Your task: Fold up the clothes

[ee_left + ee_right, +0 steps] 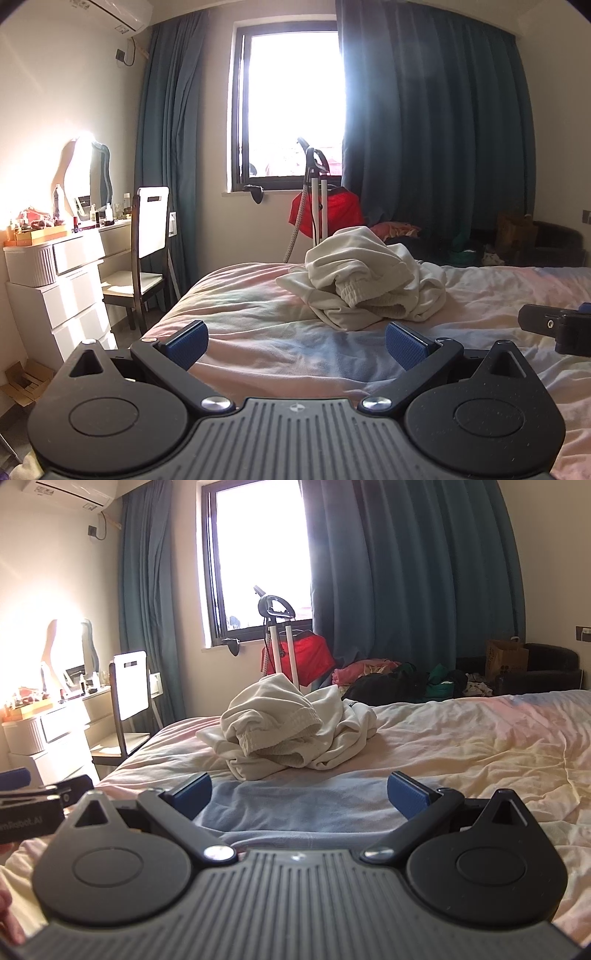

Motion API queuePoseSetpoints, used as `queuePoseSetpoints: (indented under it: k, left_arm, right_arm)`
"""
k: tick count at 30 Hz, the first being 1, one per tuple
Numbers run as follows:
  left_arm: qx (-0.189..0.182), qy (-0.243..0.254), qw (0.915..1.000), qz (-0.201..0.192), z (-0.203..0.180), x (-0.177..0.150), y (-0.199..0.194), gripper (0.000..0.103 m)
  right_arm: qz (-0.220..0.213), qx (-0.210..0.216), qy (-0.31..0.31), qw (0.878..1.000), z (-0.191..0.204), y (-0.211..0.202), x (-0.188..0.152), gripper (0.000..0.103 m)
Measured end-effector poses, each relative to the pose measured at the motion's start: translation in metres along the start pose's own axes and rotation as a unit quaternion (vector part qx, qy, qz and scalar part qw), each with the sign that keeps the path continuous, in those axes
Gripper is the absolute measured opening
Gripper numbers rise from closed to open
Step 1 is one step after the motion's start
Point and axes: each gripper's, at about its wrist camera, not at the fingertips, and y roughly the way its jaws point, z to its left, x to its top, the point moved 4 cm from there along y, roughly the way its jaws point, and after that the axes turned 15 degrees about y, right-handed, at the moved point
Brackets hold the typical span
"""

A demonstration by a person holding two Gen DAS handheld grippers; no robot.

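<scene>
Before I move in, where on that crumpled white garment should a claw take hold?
Grip the ribbed elastic band bulging from the white garment on its near face. It is a thick raised edge pointing at the open right claw, so come straight in low over the bed. The rest is loose folds.

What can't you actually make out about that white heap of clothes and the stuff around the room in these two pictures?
- Crumpled white garment: both views show one side; its type, and whether it is one piece or several, stays hidden in its own folds.
- Window: glare washes out the outside.
- Bottles on the dresser: too small and sunlit to identify.
- Right gripper in the left wrist view: cut off by the edge.
- Dark clothes pile: partly behind the bed.
</scene>
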Motion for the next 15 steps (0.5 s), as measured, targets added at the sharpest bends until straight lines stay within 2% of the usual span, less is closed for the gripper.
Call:
queuePoseSetpoints:
  k: [4, 7, 9, 11, 15]
  left_arm:
    - [-0.014, 0.021, 0.9990, 0.038, -0.012, -0.008, 0.023, 0.103]
    - [-0.055, 0.012, 0.9957, 0.074, -0.024, -0.013, 0.054, 0.103]
    - [-0.069, 0.022, 0.9927, 0.096, -0.037, -0.015, 0.082, 0.103]
    - [-0.077, 0.049, 0.9905, 0.104, -0.054, -0.012, 0.111, 0.103]
    - [-0.075, 0.123, 0.9863, 0.080, -0.093, 0.007, 0.177, 0.103]
  right_arm:
    - [0.009, -0.016, -0.002, 1.000, 0.004, 0.014, 0.024, 0.103]
    - [0.001, 0.010, 0.014, 1.000, 0.003, 0.021, 0.054, 0.103]
    - [-0.008, 0.017, 0.026, 0.999, 0.000, 0.024, 0.068, 0.103]
    - [-0.018, 0.013, 0.039, 0.999, -0.011, 0.028, 0.073, 0.100]
    - [0.015, 0.002, 0.083, 0.996, -0.046, 0.046, 0.061, 0.098]
